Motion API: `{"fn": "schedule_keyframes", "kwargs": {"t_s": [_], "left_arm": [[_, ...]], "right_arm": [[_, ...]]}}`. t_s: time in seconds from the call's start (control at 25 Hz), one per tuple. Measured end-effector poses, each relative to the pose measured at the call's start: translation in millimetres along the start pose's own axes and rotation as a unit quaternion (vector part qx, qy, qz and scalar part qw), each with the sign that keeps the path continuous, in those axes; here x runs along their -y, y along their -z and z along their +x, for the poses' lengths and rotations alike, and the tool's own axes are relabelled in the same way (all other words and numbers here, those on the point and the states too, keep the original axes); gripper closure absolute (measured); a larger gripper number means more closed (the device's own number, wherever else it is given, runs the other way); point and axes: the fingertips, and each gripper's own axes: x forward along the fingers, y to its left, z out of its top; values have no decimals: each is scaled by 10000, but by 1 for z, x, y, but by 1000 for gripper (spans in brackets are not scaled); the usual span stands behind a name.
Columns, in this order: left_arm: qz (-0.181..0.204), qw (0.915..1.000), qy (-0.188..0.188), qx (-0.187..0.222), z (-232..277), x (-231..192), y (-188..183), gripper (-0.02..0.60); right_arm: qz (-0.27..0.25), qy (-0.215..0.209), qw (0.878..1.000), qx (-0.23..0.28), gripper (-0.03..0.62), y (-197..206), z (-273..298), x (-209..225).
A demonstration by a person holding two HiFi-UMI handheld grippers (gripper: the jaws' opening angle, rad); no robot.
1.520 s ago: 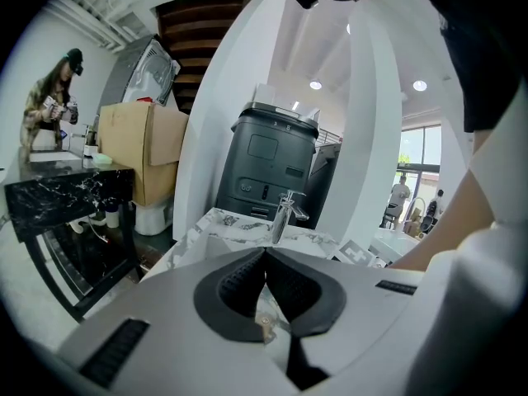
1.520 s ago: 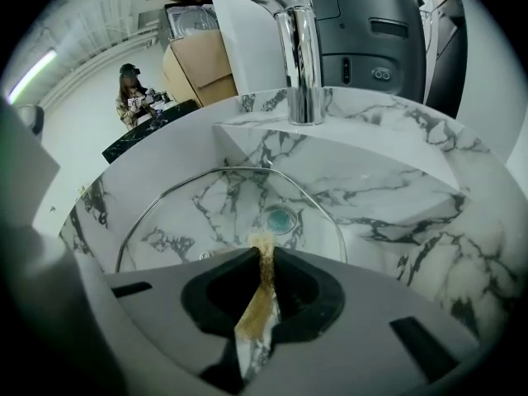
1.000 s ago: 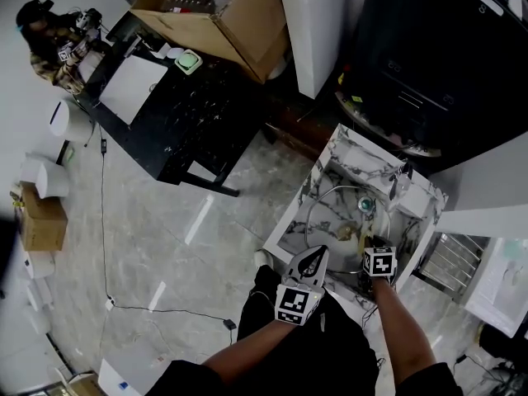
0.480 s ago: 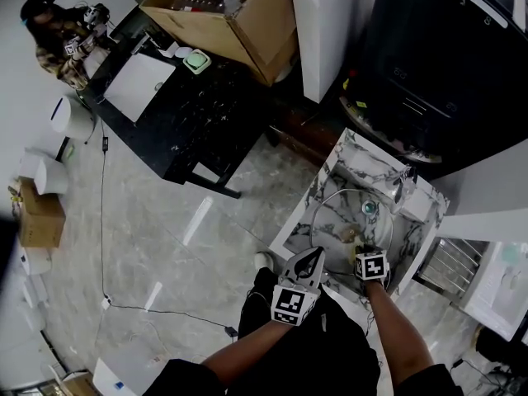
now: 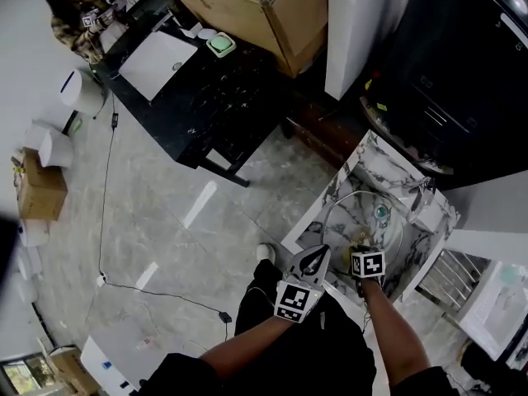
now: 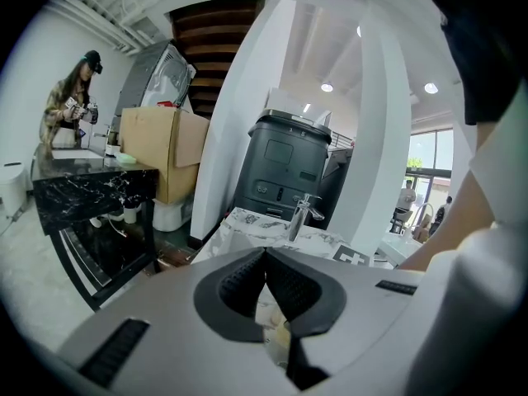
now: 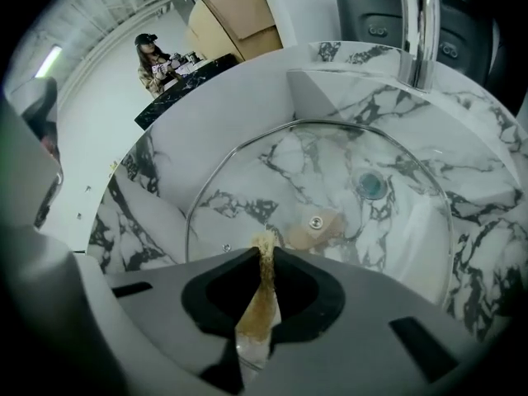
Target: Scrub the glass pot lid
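A round glass pot lid [image 7: 272,172] with a metal rim lies in the marble sink [image 7: 206,106], a beige knob [image 7: 318,229] showing through its centre. My right gripper [image 7: 262,252] is shut on a thin brown scrub pad [image 7: 261,304], whose tip sits at the lid's near edge. In the head view the lid [image 5: 363,213] fills the sink [image 5: 330,196], the right gripper [image 5: 361,244] is over its near side, and the left gripper [image 5: 313,258] hovers just left of it, outside the basin. The left gripper [image 6: 266,256] is shut, nothing visible between its jaws.
A chrome faucet [image 7: 417,23] stands at the sink's far side, the drain [image 7: 371,185] below it. A dark cabinet [image 5: 445,73], a black table [image 5: 198,97], a cardboard box [image 5: 272,7] and a person [image 5: 78,2] are further off. A cable [image 5: 107,188] crosses the floor.
The head camera has swung, sliding the scene across the frame. My right gripper has drifted slightly left over the lid's near edge. The left gripper keeps its place beside it.
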Motion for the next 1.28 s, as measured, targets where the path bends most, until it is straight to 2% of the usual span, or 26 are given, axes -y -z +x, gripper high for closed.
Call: {"fn": "schedule_keyframes", "kwargs": {"t_s": [0.24, 0.36, 0.56, 0.76, 0.88, 1.0, 1.16, 1.28], "left_arm": [[-309, 9994, -4, -161, -2, -12, 6, 566], [-471, 9986, 58, -222, -2, -17, 8, 566], [-415, 9988, 24, -246, -3, -25, 3, 566], [-454, 9983, 260, -251, -2, -28, -4, 566], [-404, 9986, 307, -175, -2, -29, -11, 566], [-315, 9983, 438, -236, -3, -27, -15, 566], [-160, 9963, 793, -281, -16, -22, -21, 566], [60, 9921, 1237, -190, -36, -21, -39, 566]], "right_arm": [[-53, -230, 9997, -88, 536, -13, 10, -20], [117, -380, 9992, -47, 536, -22, 17, -29], [478, -548, 9973, 64, 536, -38, 25, -38], [588, -568, 9960, 368, 536, -56, 24, -41], [714, -516, 9937, 697, 536, -70, 14, -37], [1009, -461, 9856, 1275, 536, -85, -9, -32], [1472, -332, 9689, 1963, 536, -94, -54, -36], [1636, -244, 9571, 2378, 536, -98, -91, -57]]}}
